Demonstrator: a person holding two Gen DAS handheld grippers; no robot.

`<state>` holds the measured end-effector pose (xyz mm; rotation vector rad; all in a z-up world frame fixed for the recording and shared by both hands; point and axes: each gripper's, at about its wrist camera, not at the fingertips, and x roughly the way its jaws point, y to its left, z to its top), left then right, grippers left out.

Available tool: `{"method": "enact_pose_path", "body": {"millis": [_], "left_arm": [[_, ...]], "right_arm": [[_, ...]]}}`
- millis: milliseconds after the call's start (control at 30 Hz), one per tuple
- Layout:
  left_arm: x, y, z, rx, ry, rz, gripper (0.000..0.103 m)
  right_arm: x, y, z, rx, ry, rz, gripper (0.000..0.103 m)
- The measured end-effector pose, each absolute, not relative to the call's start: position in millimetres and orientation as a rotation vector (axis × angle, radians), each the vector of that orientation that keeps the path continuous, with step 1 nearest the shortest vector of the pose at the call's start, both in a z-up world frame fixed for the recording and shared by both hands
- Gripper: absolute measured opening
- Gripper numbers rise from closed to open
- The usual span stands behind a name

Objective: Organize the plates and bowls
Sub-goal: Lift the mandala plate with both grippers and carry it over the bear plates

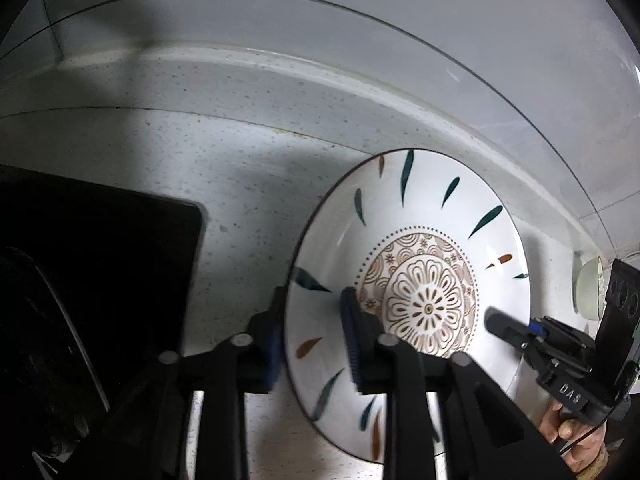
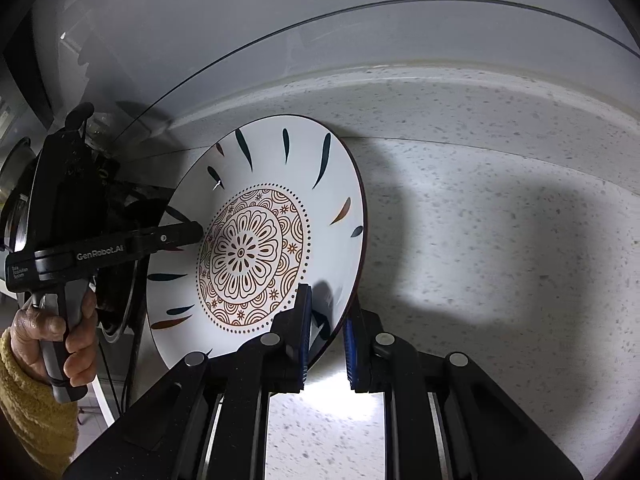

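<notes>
A white plate (image 1: 420,240) with teal and brown leaf strokes and a brown flower medallion is held tilted over the speckled counter (image 1: 208,168). My left gripper (image 1: 314,304) is shut on the plate's left rim, one blue pad on the face and one behind the rim. The right gripper (image 1: 496,320) reaches onto the opposite rim. In the right wrist view the same plate (image 2: 248,252) stands steeply, and my right gripper (image 2: 328,308) is shut on its lower right rim. The left gripper (image 2: 192,236) clamps the far side there.
A black cooktop (image 1: 100,260) lies at the left. A white bowl (image 1: 588,292) stands at the far right by the backsplash ledge (image 1: 320,76). A hand (image 2: 52,332) in a yellow sleeve holds the left gripper's handle. Bare counter (image 2: 500,280) spreads to the plate's right.
</notes>
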<state>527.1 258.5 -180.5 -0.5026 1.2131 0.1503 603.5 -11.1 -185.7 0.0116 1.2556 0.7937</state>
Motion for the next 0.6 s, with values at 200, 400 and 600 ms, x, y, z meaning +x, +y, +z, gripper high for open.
{"method": "enact_pose_path", "body": {"millis": [200,400,600], "left_arm": [[510.6,262.3,-186.4,-0.58,1.187,0.1,0.014],[496.1,256.2,-172.3,-0.545,1.181,0.079,0.014],[467.9,255.3,-152.8,-0.547,1.17,0.064,0.014]], "right_arm": [[606.0,-22.2,-184.1,0.021,1.246,0.755,0.013],[592.6,-38.2,-178.9,0.011,1.217,0.719,0.013],[568.4,-55.1,-168.6,0.001,1.196,0.715,0.013]]}}
